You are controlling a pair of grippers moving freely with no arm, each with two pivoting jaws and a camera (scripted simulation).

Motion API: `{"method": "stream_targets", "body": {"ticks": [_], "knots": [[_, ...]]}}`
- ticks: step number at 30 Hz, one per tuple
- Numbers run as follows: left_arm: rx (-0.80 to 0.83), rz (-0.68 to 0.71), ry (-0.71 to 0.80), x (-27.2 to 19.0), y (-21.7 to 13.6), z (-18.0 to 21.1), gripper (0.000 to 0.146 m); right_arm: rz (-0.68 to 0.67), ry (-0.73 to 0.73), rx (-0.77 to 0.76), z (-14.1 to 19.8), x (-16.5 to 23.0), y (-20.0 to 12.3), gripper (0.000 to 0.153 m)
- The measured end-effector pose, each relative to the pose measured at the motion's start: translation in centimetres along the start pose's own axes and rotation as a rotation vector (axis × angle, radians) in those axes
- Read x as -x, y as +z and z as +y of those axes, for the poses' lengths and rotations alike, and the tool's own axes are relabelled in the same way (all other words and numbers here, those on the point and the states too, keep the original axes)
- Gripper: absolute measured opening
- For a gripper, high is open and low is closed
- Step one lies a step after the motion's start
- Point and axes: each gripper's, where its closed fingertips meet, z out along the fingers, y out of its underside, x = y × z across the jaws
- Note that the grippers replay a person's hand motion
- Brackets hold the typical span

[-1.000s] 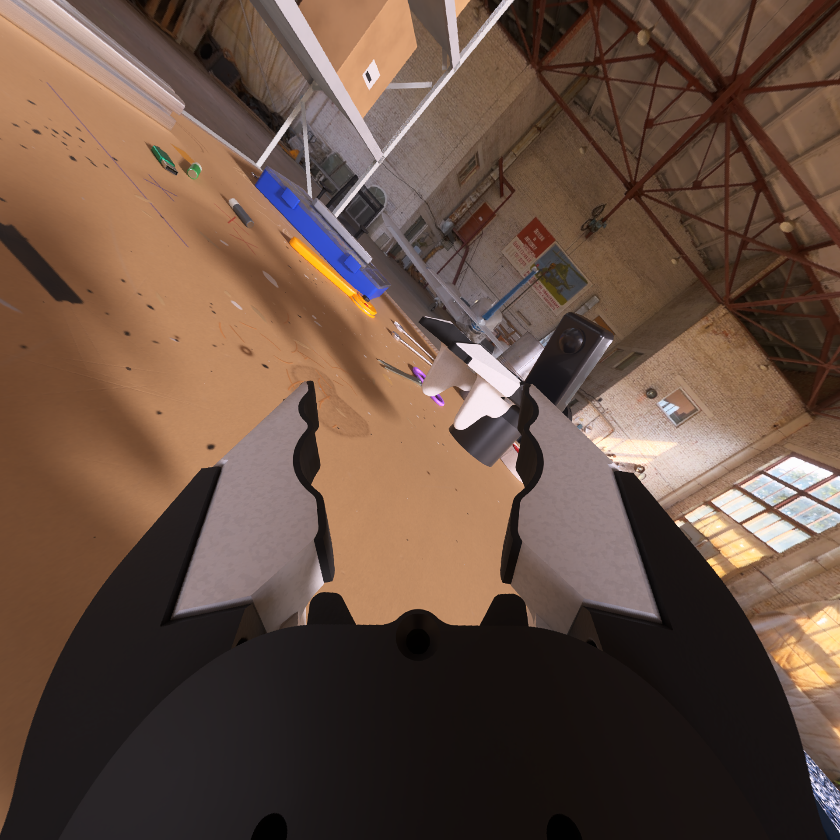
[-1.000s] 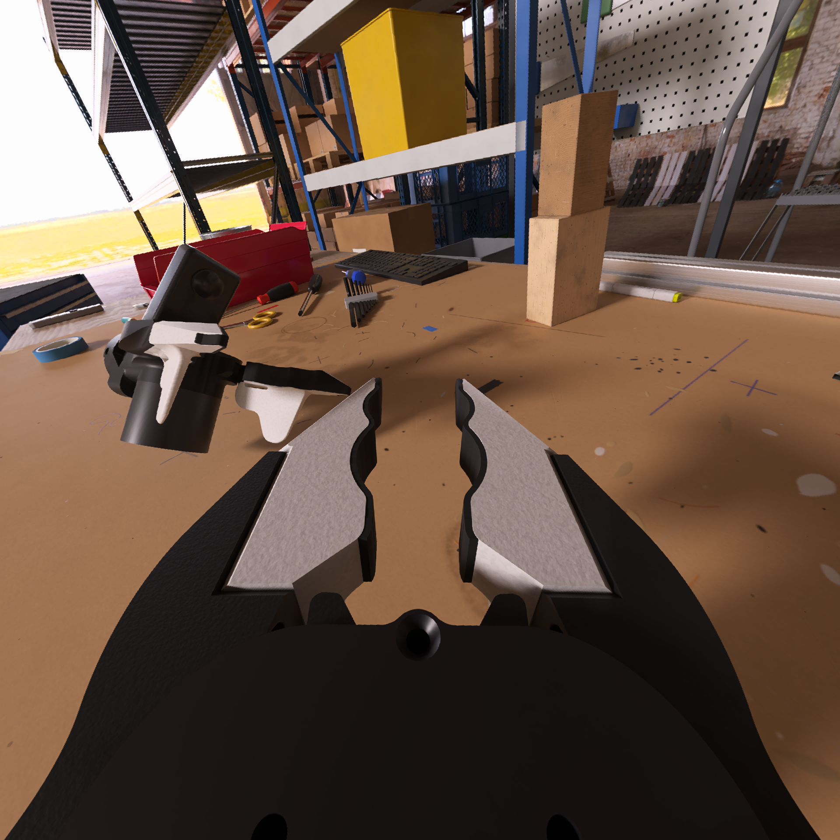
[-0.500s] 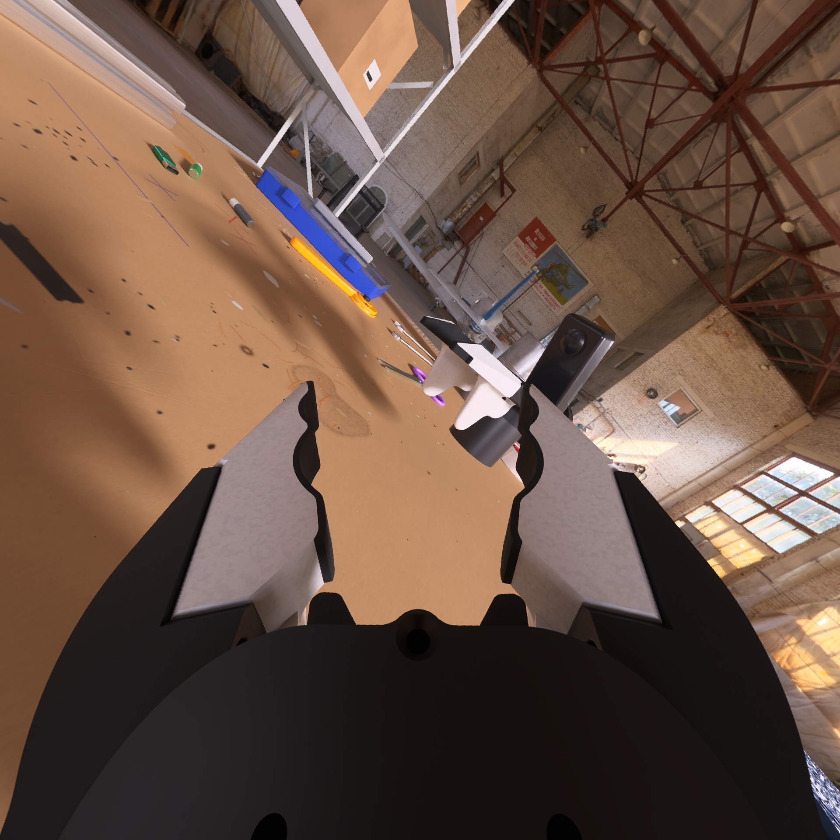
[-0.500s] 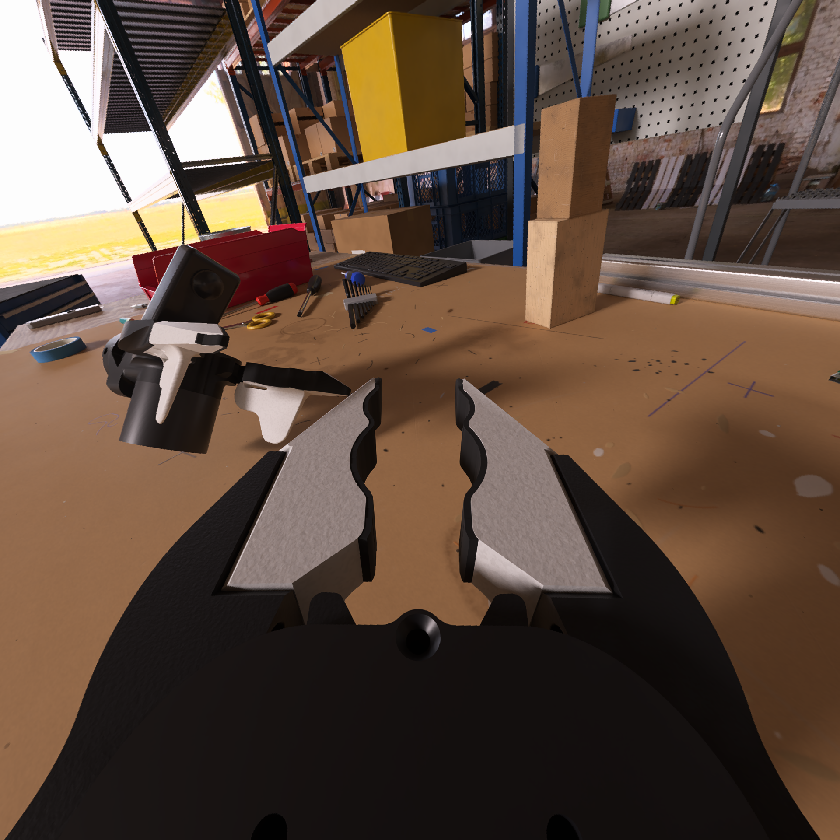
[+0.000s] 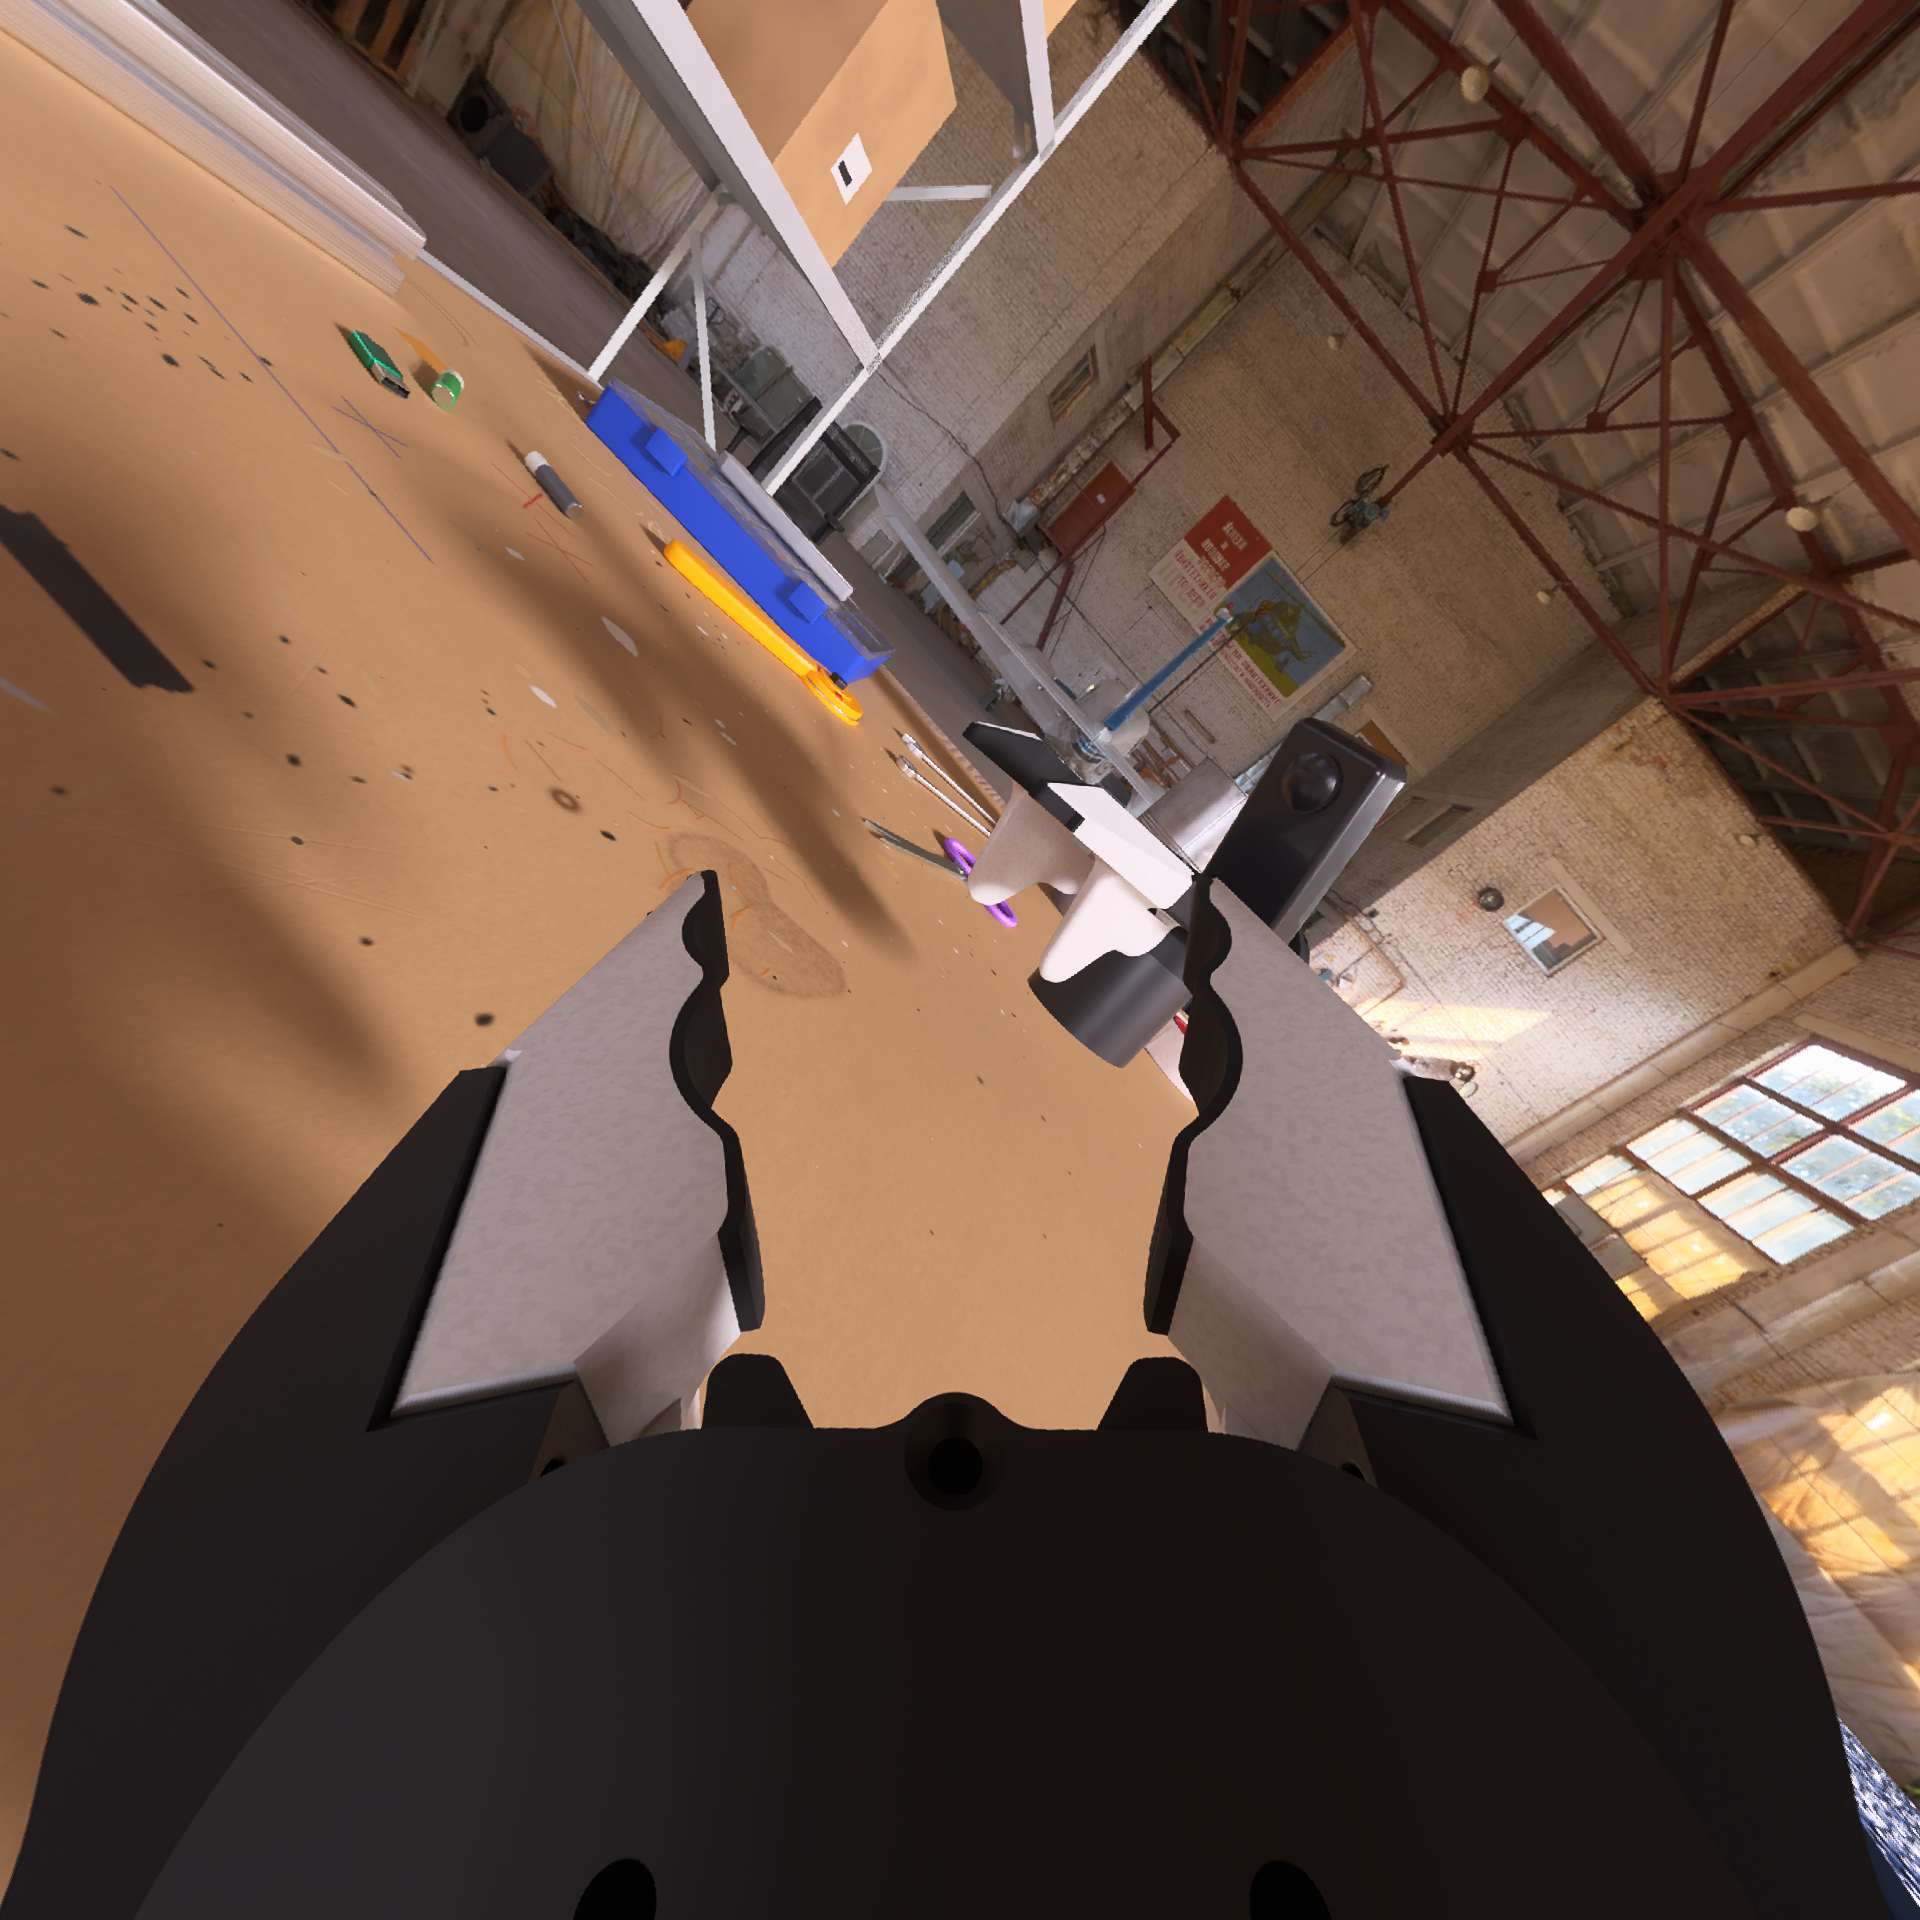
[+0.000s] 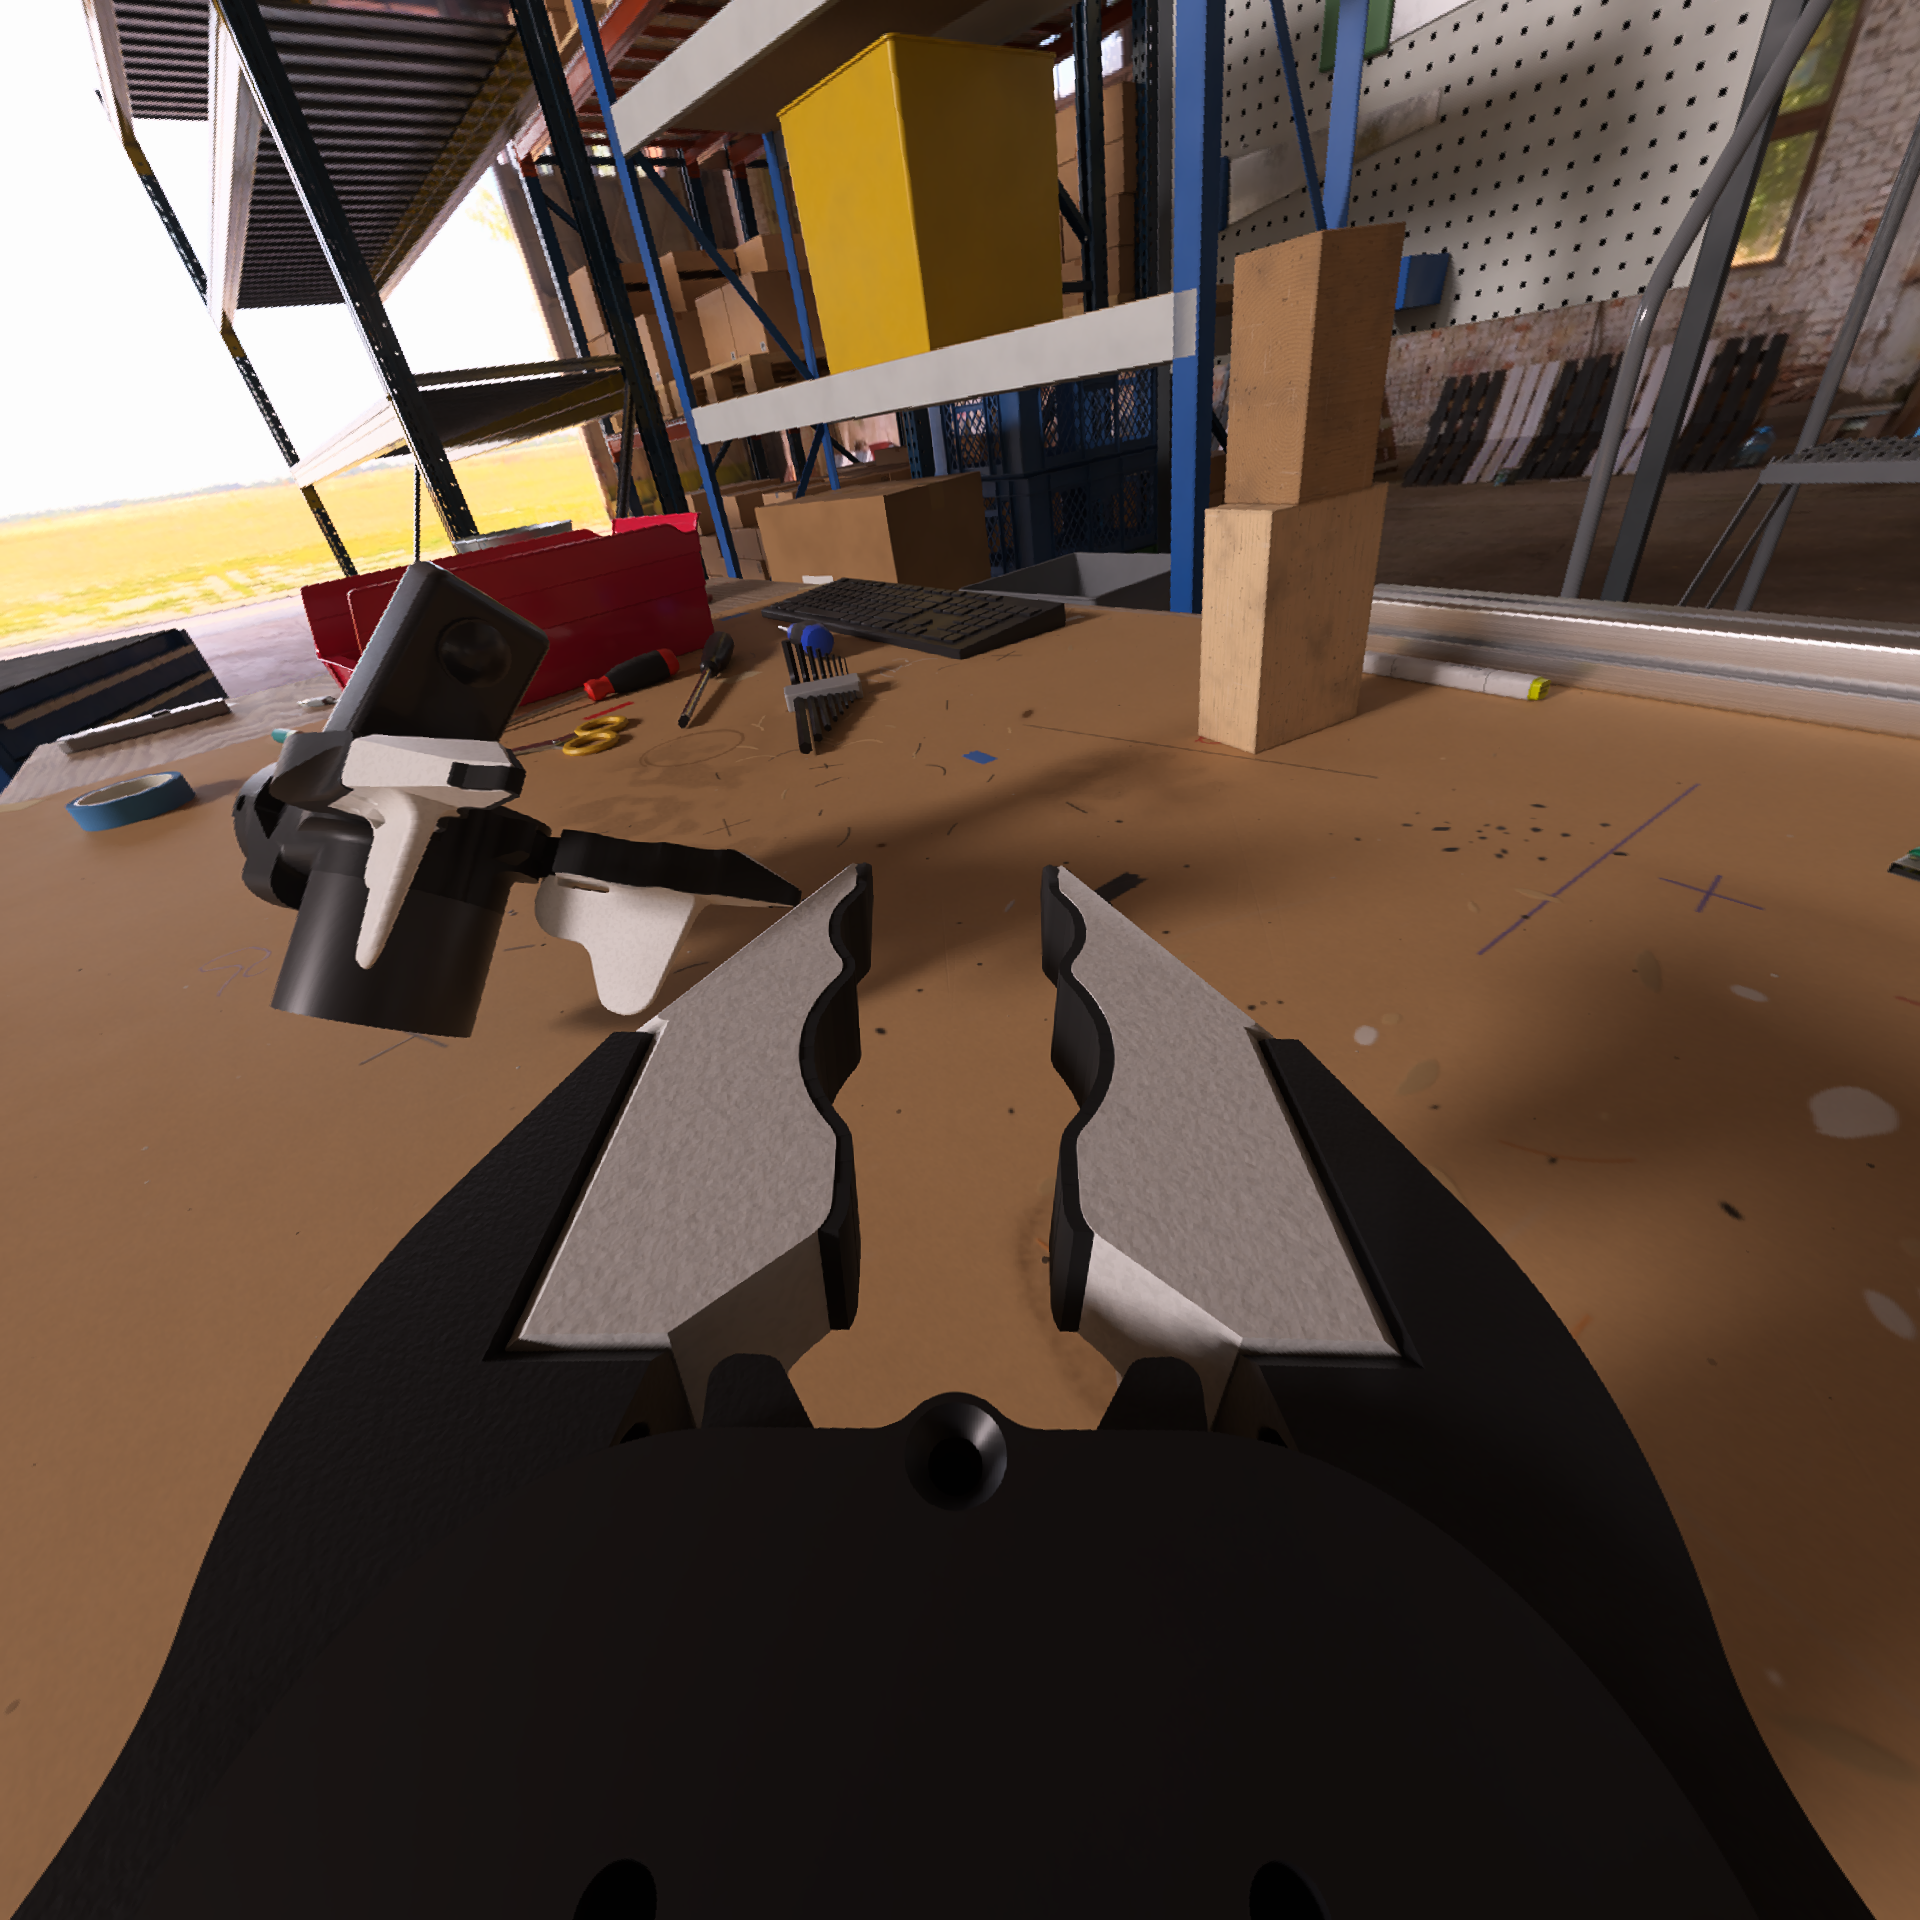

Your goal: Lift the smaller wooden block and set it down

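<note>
1. Blocks first: two wooden blocks stand stacked at the far side of the bench (image 6: pixel 312 1299) in my right wrist view, one block (image 6: pixel 1311 364) on top of the other (image 6: pixel 1283 623). Which of them is the smaller I can't tell for sure from this angle.
2. The stack sits well ahead of my right gripper (image 6: pixel 956 883) and a little to its right, beside a marker (image 6: pixel 1455 677) lying along the rail.
3. My right gripper is released: a clear gap between the fingertips, nothing in it, only bare bench below.
4. Against the frames from a second ago, the stack has climbed a touch in the right view and slid slightly left, so I read a small creep or tilt of the right gripper. The gap between its fingers is unchanged.
5. My left gripper (image 5: pixel 951 904) is spread wide and empty too, over bare bench. Its view looks identical to a second ago; no motion there.
6. The left gripper (image 6: pixel 665 883) shows in the right view too, low over the bench to my left, fingers pointing toward my right one, in the same spot as before.
7. Clutter further back: red bin (image 6: pixel 540 592), keyboard (image 6: pixel 914 615), screwdrivers (image 6: pixel 665 675), hex-key set (image 6: pixel 816 691), yellow scissors (image 6: pixel 594 738), blue tape roll (image 6: pixel 130 800).
8. Left view shows a blue case (image 5: pixel 727 540) and an orange tool (image 5: pixel 758 629) beside it; neither has shifted.
</note>
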Motion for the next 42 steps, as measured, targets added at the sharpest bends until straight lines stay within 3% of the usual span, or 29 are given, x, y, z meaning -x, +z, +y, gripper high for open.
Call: {"method": "stream_targets", "body": {"ticks": [18, 31, 37, 42], "knots": [[-0.01, -0.06, 0.04, 0.3, 0.3, 0.0, 0.09, -0.023, -0.002, 0.004, 0.1, 0.6, -0.1, 0.034], [-0.01, -0.149, 0.124, 0.0, 3.1, 0.7, 0.087, -0.011, 0.014, 0.03, 0.6, 1.3, -0.2, 0.045], [0.107, -0.285, 0.194, 0.9, 5.2, 0.3, 0.086, -0.018, 0.004, 0.062, 0.9, 1.4, 0.2, 0.043], [0.136, -0.491, 0.367, 2.5, 6.5, -5.3, 0.093, 0.059, -0.049, 0.018, -1.8, 0.2, 2.1, 0.037]]}}
